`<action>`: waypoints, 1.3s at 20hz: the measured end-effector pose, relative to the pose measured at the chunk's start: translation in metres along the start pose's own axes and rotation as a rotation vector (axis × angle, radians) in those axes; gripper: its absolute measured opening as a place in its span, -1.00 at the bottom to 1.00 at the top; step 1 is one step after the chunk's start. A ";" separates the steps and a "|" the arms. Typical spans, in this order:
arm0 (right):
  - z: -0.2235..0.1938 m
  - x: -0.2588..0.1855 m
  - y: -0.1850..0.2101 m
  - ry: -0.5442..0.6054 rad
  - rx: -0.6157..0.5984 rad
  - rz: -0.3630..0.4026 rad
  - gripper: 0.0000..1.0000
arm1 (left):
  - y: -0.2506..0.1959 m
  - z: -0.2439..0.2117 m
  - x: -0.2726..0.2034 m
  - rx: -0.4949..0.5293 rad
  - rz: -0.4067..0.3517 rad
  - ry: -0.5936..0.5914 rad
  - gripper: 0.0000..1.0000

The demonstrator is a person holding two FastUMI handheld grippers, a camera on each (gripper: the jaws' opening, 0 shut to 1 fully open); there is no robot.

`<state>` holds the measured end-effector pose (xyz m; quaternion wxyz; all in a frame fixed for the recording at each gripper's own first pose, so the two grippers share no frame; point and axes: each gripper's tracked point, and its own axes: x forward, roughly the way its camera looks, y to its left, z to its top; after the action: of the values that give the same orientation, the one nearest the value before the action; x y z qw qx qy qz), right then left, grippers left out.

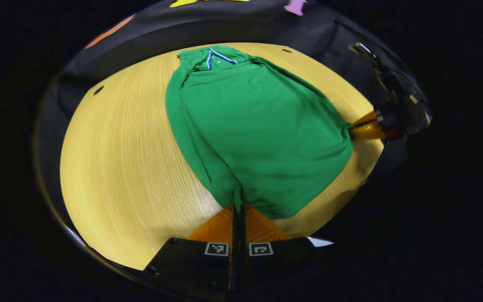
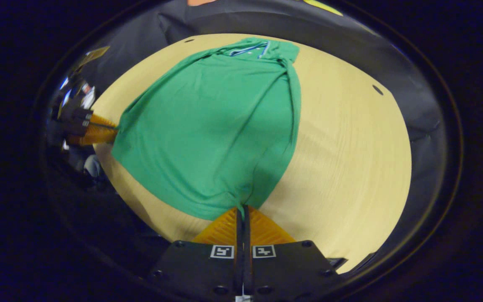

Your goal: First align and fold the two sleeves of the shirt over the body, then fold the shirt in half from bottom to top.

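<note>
Two grippers (image 1: 237, 207) (image 2: 241, 209) pinching soft green shirt (image 1: 250, 134)

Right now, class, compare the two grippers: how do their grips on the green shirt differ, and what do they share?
1. The left gripper pinches the left bottom corner of the shirt; the right gripper pinches the right bottom corner.
2. Beside the left gripper's corner, bare table lies to its left; beside the right gripper's, to its right.

Shared: both have their fingers shut on the hem.
</note>
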<state>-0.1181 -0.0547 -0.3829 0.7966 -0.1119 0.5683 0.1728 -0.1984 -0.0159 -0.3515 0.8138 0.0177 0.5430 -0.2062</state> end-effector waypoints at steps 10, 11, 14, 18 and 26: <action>0.022 -0.023 -0.009 -0.066 0.183 0.044 -0.98 | 0.015 0.034 -0.019 -0.057 -0.065 -0.067 -0.94; 0.025 -0.025 -0.008 -0.074 0.181 0.043 -1.00 | 0.016 0.036 -0.020 -0.039 -0.058 -0.067 -0.93; 0.034 -0.034 -0.009 -0.099 0.185 0.043 -1.00 | 0.017 0.048 -0.028 -0.025 -0.043 -0.095 -0.94; 0.052 -0.047 -0.013 -0.131 0.185 0.034 -1.00 | 0.024 0.062 -0.039 -0.033 -0.031 -0.130 -0.94; 0.100 -0.073 -0.022 -0.221 0.192 0.031 -0.98 | 0.037 0.101 -0.058 -0.031 0.013 -0.202 -0.94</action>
<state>-0.0438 -0.0478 -0.2816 0.8585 -0.0069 0.4929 0.1413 -0.1156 0.0107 -0.2657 0.8660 -0.0120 0.4611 -0.1933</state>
